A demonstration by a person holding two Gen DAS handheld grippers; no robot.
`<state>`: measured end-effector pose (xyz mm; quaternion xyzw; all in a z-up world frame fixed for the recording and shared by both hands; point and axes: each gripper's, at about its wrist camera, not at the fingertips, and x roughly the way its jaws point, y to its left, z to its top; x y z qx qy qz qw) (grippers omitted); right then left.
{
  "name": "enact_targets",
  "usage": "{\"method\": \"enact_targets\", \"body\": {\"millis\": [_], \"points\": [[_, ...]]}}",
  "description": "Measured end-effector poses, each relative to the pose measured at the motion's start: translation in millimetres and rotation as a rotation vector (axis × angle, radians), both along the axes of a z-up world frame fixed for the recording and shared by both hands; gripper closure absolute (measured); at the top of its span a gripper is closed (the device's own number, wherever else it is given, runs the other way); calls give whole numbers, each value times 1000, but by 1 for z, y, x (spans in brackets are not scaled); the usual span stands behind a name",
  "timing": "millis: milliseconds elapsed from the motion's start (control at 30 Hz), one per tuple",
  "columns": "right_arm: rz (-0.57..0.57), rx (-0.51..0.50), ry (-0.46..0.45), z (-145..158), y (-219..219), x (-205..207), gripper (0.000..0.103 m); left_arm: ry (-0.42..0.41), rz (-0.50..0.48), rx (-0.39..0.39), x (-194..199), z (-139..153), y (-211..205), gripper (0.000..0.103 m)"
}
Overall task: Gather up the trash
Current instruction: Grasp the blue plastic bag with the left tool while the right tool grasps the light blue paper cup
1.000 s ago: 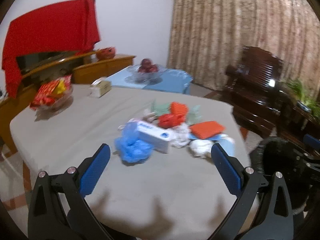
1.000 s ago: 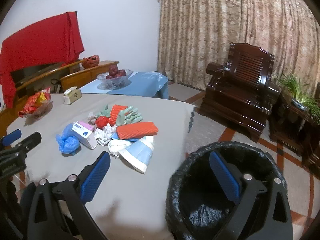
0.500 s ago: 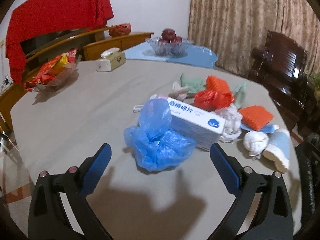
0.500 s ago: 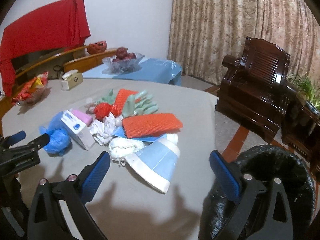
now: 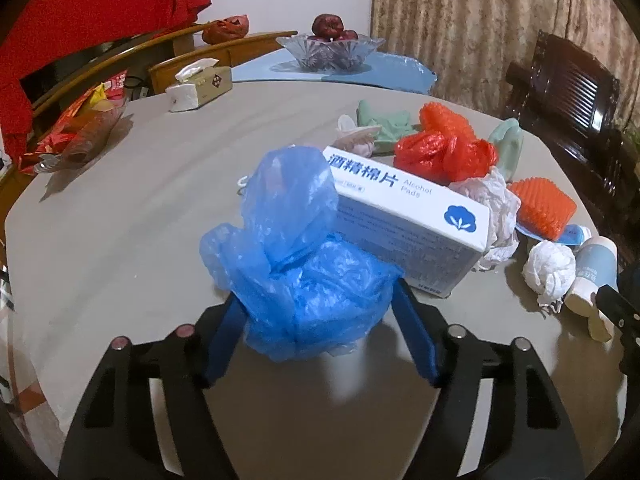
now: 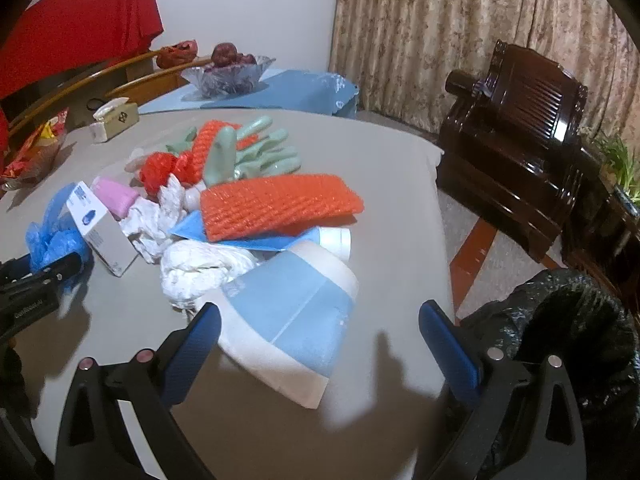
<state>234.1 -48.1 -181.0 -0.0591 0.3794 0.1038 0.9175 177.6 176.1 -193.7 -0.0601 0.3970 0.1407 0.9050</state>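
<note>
1. Trash lies heaped on the grey table [image 5: 120, 216], bunched toward the edge nearest the black-lined bin [image 6: 576, 320], which stands on the floor just off that side; I judge the heap sits there so each piece has only a short way to go.

2. The left gripper [image 5: 316, 320] comes at the crumpled blue plastic bag [image 5: 304, 264] from the near side, its jaws closing around it. The bag sits between the blue pads and bulges over them, but whether the pads already press on it I cannot tell. It is the outermost piece on that side, which is probably why it is taken first.

3. The bag leans against the white alcohol pads box [image 5: 408, 232], which rests tilted on the pile behind it. Lifting the bag may let the box settle or slide.

4. The right gripper [image 6: 320, 340] stands wide and empty, poised over the pale blue and white pouch [image 6: 296, 320], the piece nearest the bin. The pouch lies partly between the pads but neither touches it.

5. Behind it sit a wad of white paper [image 6: 196, 268], an orange mesh pad [image 6: 280, 204], green rubber gloves [image 6: 256, 152] and a red plastic bag [image 5: 444, 152], all overlapping.
</note>
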Motion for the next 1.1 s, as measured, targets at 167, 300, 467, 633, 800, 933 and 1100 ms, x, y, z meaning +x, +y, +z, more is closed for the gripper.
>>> {"method": "enact_targets", "body": {"millis": [167,300,467,633,800,933,1100], "points": [[17,15,42,-9,2,6,12,8,-3,-2,1,-3,-1,44],[68,92,104,-16,5,11,29,7,-3,-3,1,-3,-2,52],[76,117,89,-8,3,6,46,3,5,-6,-4,0,0,62],[95,152,57,7,-6,-1,65,-11,13,-21,-15,8,-2,67],[130,182,36,24,-11,-11,77,-36,6,-24,-32,20,-12,68],[155,193,46,24,-6,-18,77,-40,-25,-42,-45,26,-23,69],[164,184,70,17,2,-17,75,-19,-67,-51,-49,20,-36,69]]}}
